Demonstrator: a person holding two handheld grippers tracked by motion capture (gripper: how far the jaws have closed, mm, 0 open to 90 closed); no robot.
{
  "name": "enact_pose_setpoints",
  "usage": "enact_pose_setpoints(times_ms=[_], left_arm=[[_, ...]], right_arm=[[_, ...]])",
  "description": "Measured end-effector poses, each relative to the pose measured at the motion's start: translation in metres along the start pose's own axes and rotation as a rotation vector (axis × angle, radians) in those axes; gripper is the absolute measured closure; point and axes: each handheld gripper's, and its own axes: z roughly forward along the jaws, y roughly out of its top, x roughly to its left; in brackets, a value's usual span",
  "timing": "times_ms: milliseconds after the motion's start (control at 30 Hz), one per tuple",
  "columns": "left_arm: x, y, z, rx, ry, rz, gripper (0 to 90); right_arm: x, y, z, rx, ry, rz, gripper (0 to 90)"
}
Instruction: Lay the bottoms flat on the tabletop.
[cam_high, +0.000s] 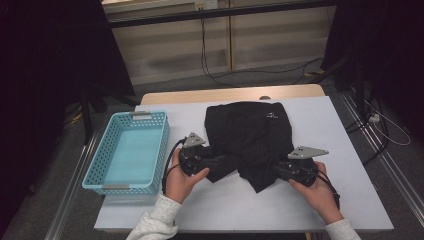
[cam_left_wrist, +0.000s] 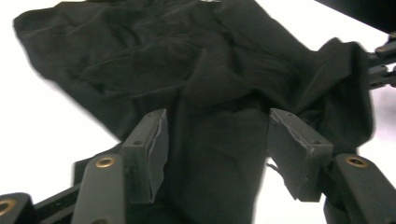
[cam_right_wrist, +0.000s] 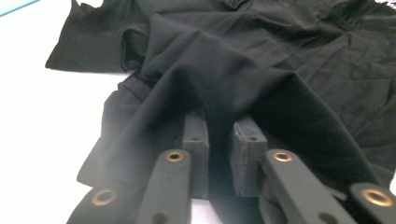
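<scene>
Now L hand-held gripper open astride black garment

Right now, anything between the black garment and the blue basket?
Nothing visible. The black garment lies right of the blue basket with bare white tabletop between them, and the basket looks empty.
</scene>
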Motion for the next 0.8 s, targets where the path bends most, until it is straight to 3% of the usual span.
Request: enact_pose_setpoints(times_ms=[167, 300, 567, 667, 733, 800], left_arm=[[-0.015, 0.003, 0.011, 0.014, -0.053, 0.034, 37.2], [-0.025, 0.002, 0.023, 0.031, -0.079, 0.064, 38.3], [-0.052, -0.002, 0.056, 0.064, -0.135, 0.16, 46.0], [-0.055, -0.007, 0.072, 0.1, -0.132, 0.191, 53.4], [-0.055, -0.01, 0.081, 0.139, -0.15, 0.176, 60.3], [-0.057, -0.013, 0.088, 0.144, -0.148, 0.198, 65.5]], right_arm=[[-0.004, 0.0, -0.015, -0.039, -0.041, 0.027, 57.8], [-0.011, -0.001, -0.031, -0.075, -0.079, 0.053, 52.8], [-0.02, -0.013, -0.049, -0.086, -0.138, 0.095, 48.8], [-0.022, -0.02, -0.053, -0.073, -0.147, 0.107, 48.8], [-0.022, -0.025, -0.056, -0.061, -0.154, 0.108, 48.8], [-0.02, -0.03, -0.057, -0.052, -0.16, 0.108, 48.9]])
